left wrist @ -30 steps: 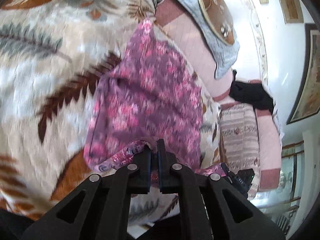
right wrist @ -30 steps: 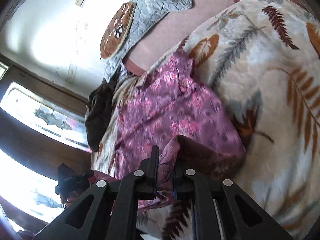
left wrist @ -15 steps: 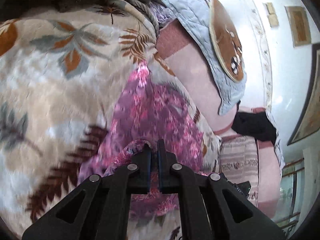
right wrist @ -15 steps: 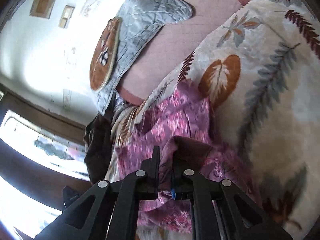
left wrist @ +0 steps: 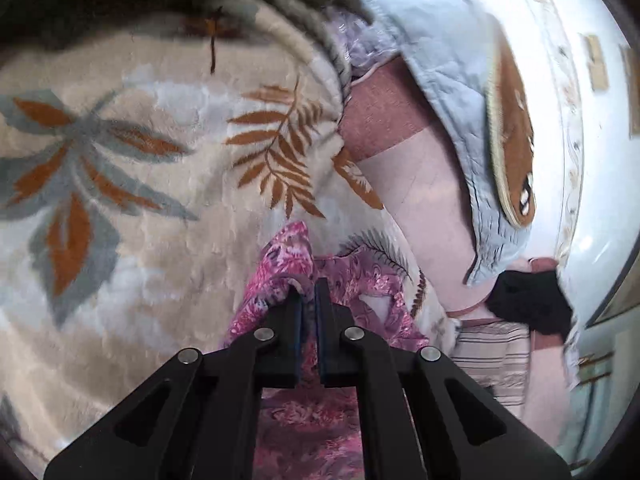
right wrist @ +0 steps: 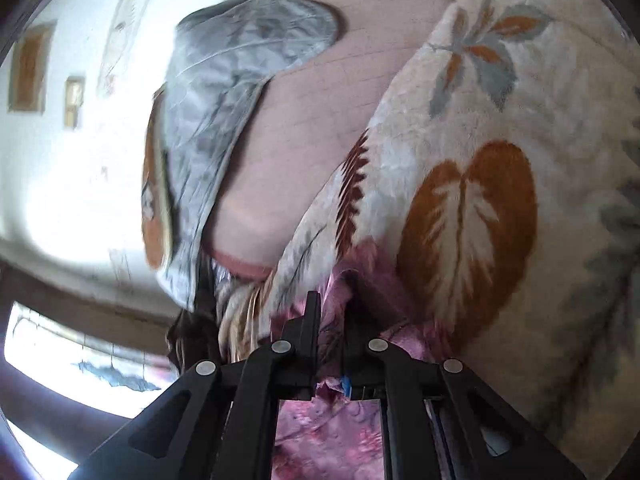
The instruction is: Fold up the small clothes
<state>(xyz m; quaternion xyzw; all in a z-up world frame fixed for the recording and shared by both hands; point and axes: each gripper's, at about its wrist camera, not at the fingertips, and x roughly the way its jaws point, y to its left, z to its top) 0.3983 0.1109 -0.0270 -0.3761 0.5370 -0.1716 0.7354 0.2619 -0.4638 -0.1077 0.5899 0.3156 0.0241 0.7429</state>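
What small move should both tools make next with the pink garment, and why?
Probably lower and let go. The left tool and right tool are each shut on an edge of the pink garment, which is doubled over on the leaf-print blanket, so the fold looks ready to set down.

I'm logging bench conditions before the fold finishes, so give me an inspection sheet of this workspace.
Surface: leaf-print fleece blanket over a pink quilted cover.
Job's things: pink floral garment, bunched, pinched at two edges.
Clutter: blue quilted cushion; black cloth; striped fabric.
Grippers: left tool shut on the garment; right tool shut on the garment.
Cables: nothing seen.
Surroundings: white wall with framed pictures; bright window.
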